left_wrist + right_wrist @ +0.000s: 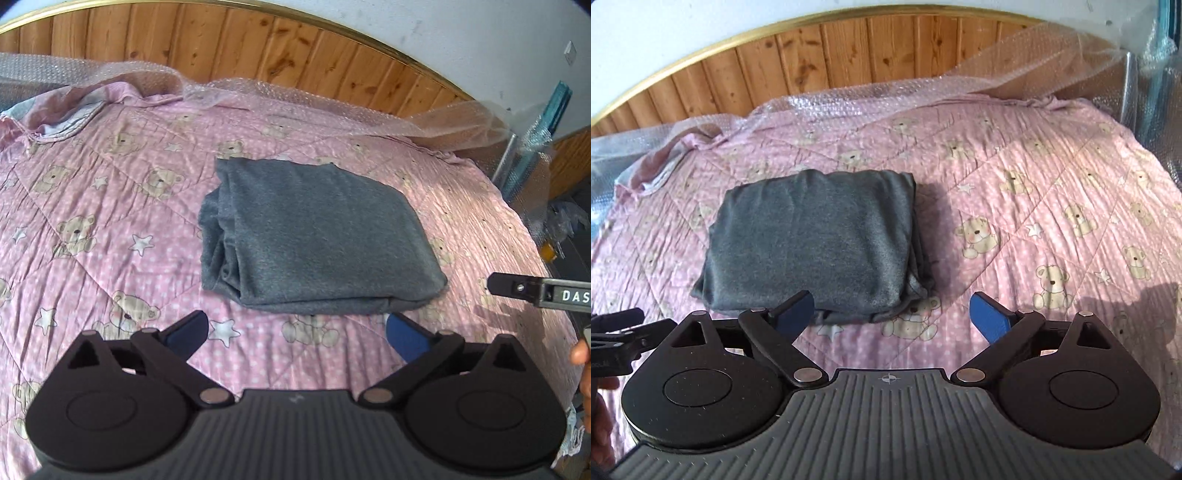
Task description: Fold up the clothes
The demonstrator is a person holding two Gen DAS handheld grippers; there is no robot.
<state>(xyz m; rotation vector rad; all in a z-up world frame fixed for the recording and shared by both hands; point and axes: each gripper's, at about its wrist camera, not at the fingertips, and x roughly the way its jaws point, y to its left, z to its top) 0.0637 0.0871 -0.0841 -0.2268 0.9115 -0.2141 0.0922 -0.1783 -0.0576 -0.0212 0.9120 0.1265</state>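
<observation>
A folded grey garment (317, 236) lies flat in the middle of a pink bear-print quilt (110, 206) on the bed. The left gripper (297, 330) and right gripper (892, 314) hover just near of it, both spread wide and holding nothing.

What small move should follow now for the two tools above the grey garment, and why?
Probably lift both away. The grey garment already lies as a compact folded bundle on the pink quilt, and the left tool and right tool are open and hold nothing.
</observation>
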